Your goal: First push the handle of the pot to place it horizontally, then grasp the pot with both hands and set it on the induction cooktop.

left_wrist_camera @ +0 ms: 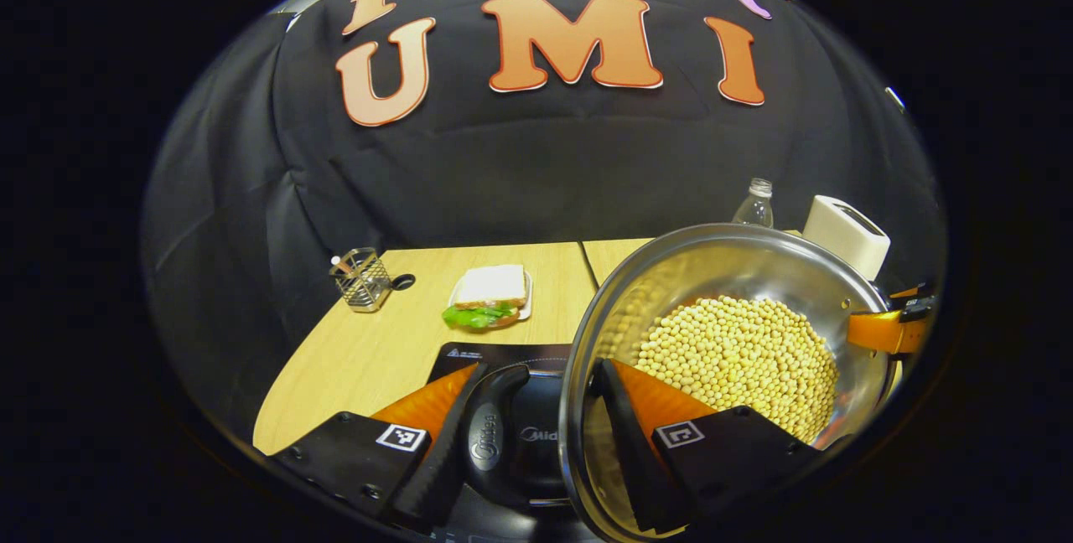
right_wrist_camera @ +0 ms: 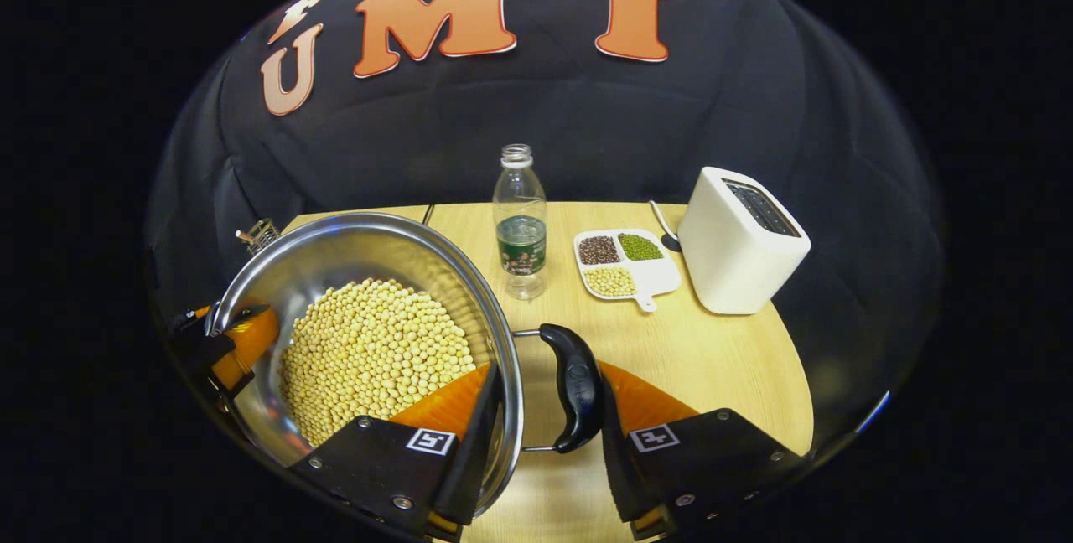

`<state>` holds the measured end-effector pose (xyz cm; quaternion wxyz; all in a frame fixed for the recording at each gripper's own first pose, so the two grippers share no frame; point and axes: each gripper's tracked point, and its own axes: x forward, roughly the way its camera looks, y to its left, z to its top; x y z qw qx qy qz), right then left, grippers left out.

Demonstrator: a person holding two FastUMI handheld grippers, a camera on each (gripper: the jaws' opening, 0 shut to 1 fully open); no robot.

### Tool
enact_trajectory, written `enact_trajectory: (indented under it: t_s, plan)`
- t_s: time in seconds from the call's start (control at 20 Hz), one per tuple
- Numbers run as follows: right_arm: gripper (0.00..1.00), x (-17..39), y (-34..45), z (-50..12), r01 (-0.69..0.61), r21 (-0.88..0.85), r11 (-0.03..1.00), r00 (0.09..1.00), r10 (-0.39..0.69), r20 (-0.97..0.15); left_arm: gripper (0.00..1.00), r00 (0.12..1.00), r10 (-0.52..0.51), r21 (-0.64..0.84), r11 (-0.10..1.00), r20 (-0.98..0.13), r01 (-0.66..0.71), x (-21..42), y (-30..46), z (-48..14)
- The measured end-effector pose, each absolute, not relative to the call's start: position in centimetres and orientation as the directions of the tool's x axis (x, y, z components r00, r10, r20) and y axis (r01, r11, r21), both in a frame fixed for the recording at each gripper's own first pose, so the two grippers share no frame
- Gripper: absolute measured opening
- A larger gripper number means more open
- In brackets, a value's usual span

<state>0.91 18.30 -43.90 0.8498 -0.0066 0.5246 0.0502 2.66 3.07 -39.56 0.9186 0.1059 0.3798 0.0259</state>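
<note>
A steel pot [left_wrist_camera: 754, 262] full of soybeans [left_wrist_camera: 738, 359] hangs between my two grippers. My left gripper [left_wrist_camera: 543, 371] is shut across one black side handle [left_wrist_camera: 490, 434] and the rim, with one finger inside the pot. The black induction cooktop [left_wrist_camera: 495, 352] lies just beneath that handle. My right gripper [right_wrist_camera: 549, 375] is shut the same way on the opposite handle [right_wrist_camera: 574, 388] of the pot [right_wrist_camera: 360, 245], over bare wood. Each gripper also shows at the pot's far rim in the other's view: the right gripper [left_wrist_camera: 888, 329] and the left gripper [right_wrist_camera: 226, 346]. Whether the pot's base touches anything is hidden.
Behind the cooktop are a sandwich on a plate [left_wrist_camera: 490, 296] and a wire holder [left_wrist_camera: 362, 279]. To the pot's right stand a plastic bottle [right_wrist_camera: 520, 224], a white divided tray of beans [right_wrist_camera: 624, 262] and a white toaster [right_wrist_camera: 742, 237]. The table edge [right_wrist_camera: 796, 409] curves close by.
</note>
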Motion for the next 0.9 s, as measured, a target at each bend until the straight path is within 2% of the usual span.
enact_trajectory:
  t_s: [0.05, 0.15, 0.2, 0.25, 0.3, 0.35, 0.4, 0.5, 0.55, 0.9]
  plan:
    - [0.61, 0.7, 18.8, -43.8, -0.106, 0.036, 0.994, 0.436, 0.079, -0.896, 0.81, 0.711, 0.131, 0.217, 0.976, -0.691, 0.031, 2.5, 3.5, -39.4]
    - [0.61, 1.3, 20.3, -43.2, -0.122, 0.028, 0.992, 0.456, 0.081, -0.886, 0.84, 0.711, 0.139, 0.214, 0.977, -0.689, 0.017, 2.2, 4.9, -39.1]
    - [0.61, 1.5, 21.3, -43.0, -0.126, 0.032, 0.992, 0.456, 0.087, -0.886, 0.80, 0.711, 0.145, 0.211, 0.978, -0.688, 0.004, 2.1, 5.6, -38.8]
    - [0.56, 1.3, 22.0, -43.3, -0.136, 0.033, 0.990, 0.452, 0.092, -0.887, 0.84, 0.711, 0.152, 0.214, 0.977, -0.687, -0.002, 2.0, 6.3, -38.9]
    - [0.61, 1.3, 22.6, -43.7, -0.144, 0.034, 0.989, 0.445, 0.096, -0.890, 0.84, 0.708, 0.160, 0.219, 0.976, -0.688, -0.008, 1.9, 7.0, -39.0]
    - [0.61, 1.4, 23.3, -43.9, -0.149, 0.036, 0.988, 0.446, 0.099, -0.890, 0.87, 0.706, 0.166, 0.220, 0.975, -0.689, -0.014, 1.6, 7.2, -38.8]
    - [0.61, 1.4, 23.9, -44.0, -0.153, 0.040, 0.987, 0.442, 0.104, -0.891, 0.84, 0.703, 0.172, 0.220, 0.975, -0.690, -0.022, 1.4, 7.9, -38.8]
    - [0.61, 0.9, 25.2, -44.0, -0.166, 0.045, 0.985, 0.439, 0.115, -0.891, 0.88, 0.699, 0.184, 0.219, 0.975, -0.691, -0.040, 1.2, 9.7, -38.6]
    - [0.61, 0.9, 25.5, -44.0, -0.172, 0.048, 0.984, 0.440, 0.121, -0.890, 0.84, 0.695, 0.187, 0.210, 0.976, -0.695, -0.053, 1.2, 10.5, -38.8]
    - [0.61, 1.1, 29.6, -43.5, -0.200, 0.060, 0.978, 0.449, 0.146, -0.881, 0.84, 0.680, 0.198, 0.186, 0.978, -0.706, -0.092, 1.4, 14.6, -38.0]
